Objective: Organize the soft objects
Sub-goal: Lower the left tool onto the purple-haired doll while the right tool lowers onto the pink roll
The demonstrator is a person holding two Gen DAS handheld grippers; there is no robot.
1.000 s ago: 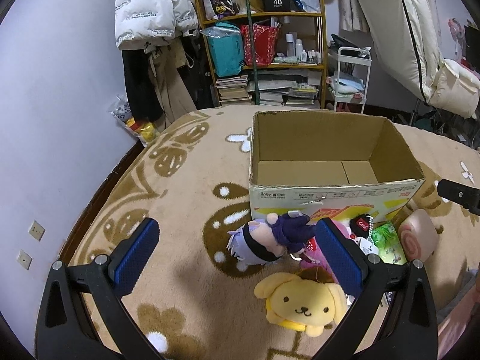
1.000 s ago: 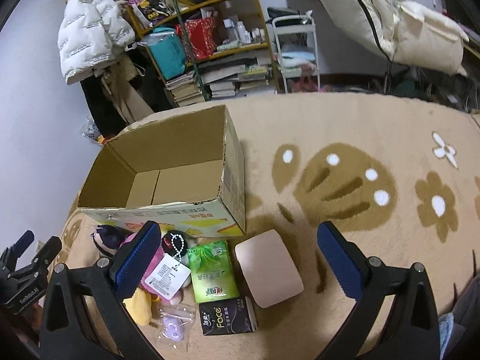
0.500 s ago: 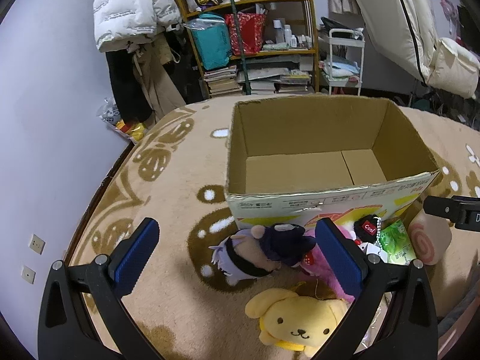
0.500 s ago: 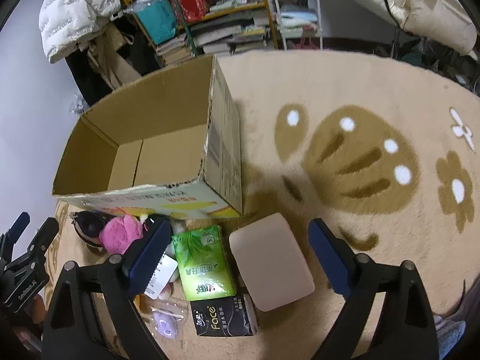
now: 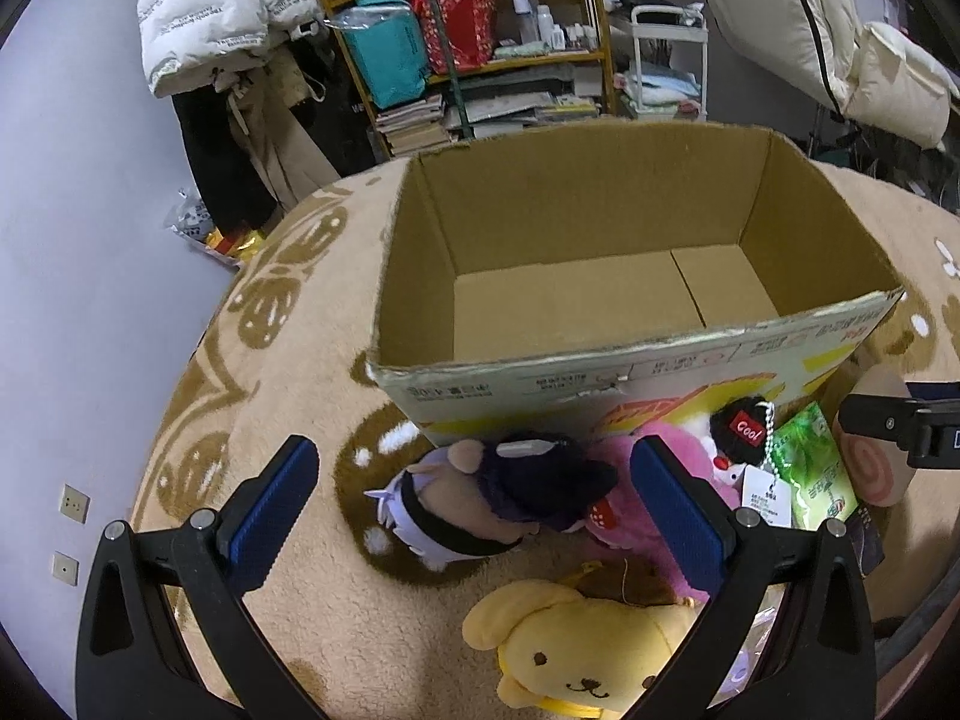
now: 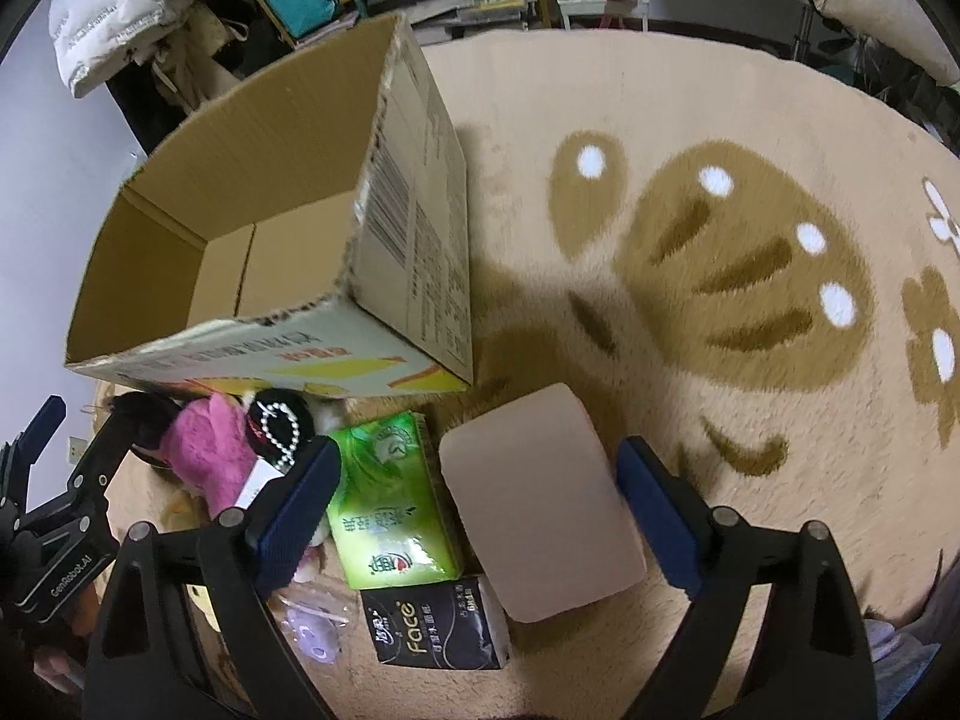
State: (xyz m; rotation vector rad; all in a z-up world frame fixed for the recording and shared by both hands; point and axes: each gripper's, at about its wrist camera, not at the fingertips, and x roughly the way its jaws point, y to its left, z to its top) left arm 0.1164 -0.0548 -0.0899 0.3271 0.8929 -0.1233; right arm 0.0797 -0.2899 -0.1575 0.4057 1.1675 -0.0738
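Open cardboard box [image 5: 600, 300] sits on a beige rug [image 6: 690, 120] with brown flower patterns; nothing inside it. Soft things lie in a heap along the box's near wall.

Left gripper [image 5: 474, 501]: jaws wide, nothing pressed. Between them lies a doll [image 5: 480, 504] with dark hair and pale clothes, on its side, touching the box foot. Its right finger overlaps a pink plush [image 5: 624, 516]. A yellow dog plush [image 5: 576, 648] lies nearer, face up, below the gripper.

Right gripper [image 6: 477, 501]: jaws spread wide, having just narrowed a little; no pad touches anything. Between them a pink cushion [image 6: 540, 504] lies flat, with a green tissue pack [image 6: 384, 498] just beside it. A black tissue pack [image 6: 444, 630] touches the green one's near end. A black plush with a bead chain [image 6: 279, 420] lies against the pink plush by the box corner.

A small clear packet [image 6: 312, 624] lies under the right gripper's left finger; contents look purple, hard to tell.
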